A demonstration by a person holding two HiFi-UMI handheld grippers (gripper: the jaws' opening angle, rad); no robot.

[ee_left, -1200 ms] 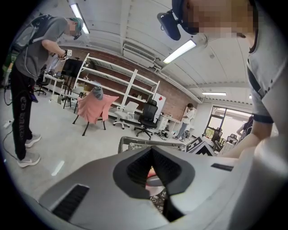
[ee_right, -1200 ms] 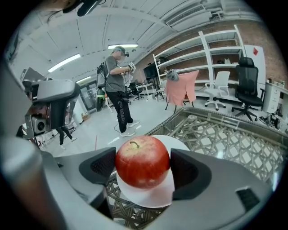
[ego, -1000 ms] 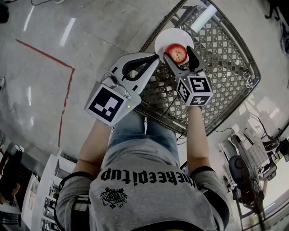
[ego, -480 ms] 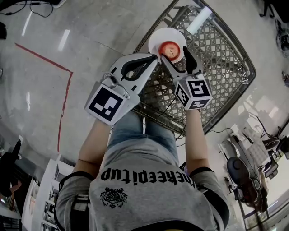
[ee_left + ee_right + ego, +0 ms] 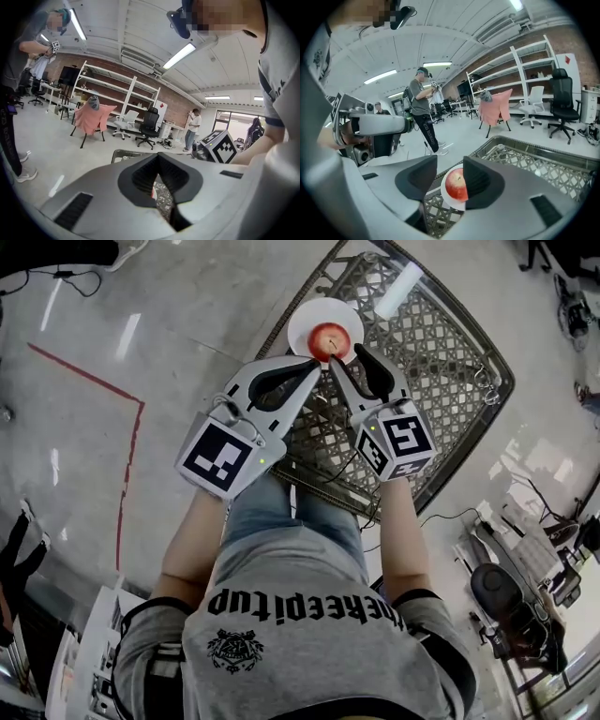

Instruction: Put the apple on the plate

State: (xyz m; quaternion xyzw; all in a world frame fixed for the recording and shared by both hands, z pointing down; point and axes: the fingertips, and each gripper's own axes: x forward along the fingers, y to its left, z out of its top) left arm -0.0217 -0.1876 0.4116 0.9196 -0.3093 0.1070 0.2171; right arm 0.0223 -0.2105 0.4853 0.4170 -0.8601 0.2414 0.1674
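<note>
Head view is showing the apple sitting on the plate. The right gripper is hovering, jaws apart, just narrowing, empty; the left gripper jaws are pressing together. Any careless swing risks knocking the apple off.

Apple: red, with what appears to be a paler yellowish patch. Plate: plain white. Table: dark metal lattice. My left gripper and right gripper: light grey, black pads; their cubes carry black-and-white square markers. Floor: glossy grey, one red line.
</note>
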